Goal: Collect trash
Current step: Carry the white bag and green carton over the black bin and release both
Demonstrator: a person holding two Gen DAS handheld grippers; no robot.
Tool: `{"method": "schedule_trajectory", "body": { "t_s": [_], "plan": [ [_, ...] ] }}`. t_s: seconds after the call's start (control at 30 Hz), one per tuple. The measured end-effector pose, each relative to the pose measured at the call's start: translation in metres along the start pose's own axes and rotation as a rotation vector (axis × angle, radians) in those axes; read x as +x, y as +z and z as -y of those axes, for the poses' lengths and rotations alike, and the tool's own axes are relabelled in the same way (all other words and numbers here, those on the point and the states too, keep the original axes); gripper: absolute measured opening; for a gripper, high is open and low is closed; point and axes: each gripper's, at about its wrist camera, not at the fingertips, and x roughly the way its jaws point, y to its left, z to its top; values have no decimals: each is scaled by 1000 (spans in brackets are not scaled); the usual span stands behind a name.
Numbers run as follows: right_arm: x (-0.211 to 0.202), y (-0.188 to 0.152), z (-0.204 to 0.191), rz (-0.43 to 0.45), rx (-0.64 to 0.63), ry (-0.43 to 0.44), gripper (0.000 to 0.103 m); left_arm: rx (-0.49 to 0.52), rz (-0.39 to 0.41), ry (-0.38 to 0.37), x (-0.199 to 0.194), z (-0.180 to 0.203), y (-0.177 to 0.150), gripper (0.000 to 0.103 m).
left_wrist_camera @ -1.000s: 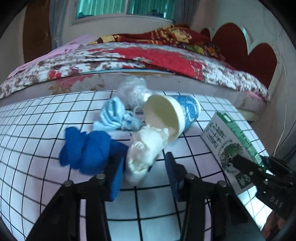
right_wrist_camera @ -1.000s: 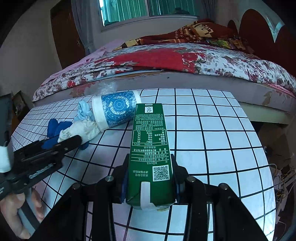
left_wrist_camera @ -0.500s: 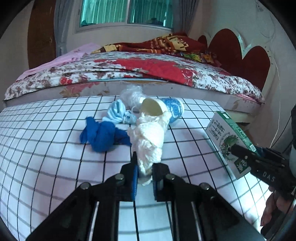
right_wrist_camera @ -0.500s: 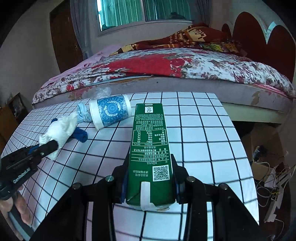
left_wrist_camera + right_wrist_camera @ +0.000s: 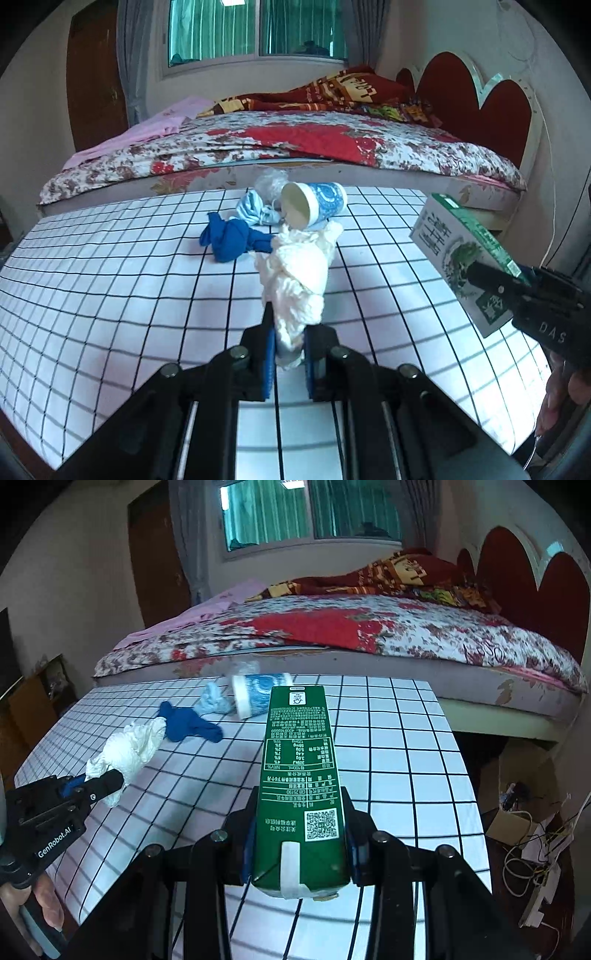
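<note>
Trash is partly collected: the left gripper point(image 5: 288, 349) is clamped on a white wad point(image 5: 295, 273) and the right gripper point(image 5: 299, 845) on a green carton point(image 5: 299, 775), both above the bench point(image 5: 110, 295), while a cup point(image 5: 314, 208) and two blue wads lie far.

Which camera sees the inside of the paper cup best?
The left wrist view: the paper cup lies on its side with its open mouth facing that camera. The right wrist view shows only its blue patterned outside, partly behind the green carton.
</note>
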Motion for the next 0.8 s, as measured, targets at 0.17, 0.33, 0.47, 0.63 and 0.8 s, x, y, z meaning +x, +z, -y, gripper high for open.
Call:
{"method": "schedule_trajectory", "body": {
  "t_s": [0.17, 0.33, 0.47, 0.63, 0.8],
  "plan": [
    [-27, -7, -6, 40, -16, 11, 39, -3, 11, 24, -26, 2, -14, 13],
    [-54, -16, -6, 69, -18, 17, 39, -7, 28, 34, -53, 6, -25, 13],
    [-77, -26, 0, 87, -14, 12, 39, 2, 56, 37, -78, 15, -35, 13],
    [-113, -40, 6, 111, 1, 10, 39, 10, 77, 38, -108, 31, -47, 13],
    [-150, -54, 10, 150, 5, -3, 39, 6, 117, 11, -135, 46, -53, 13]
  ]
}}
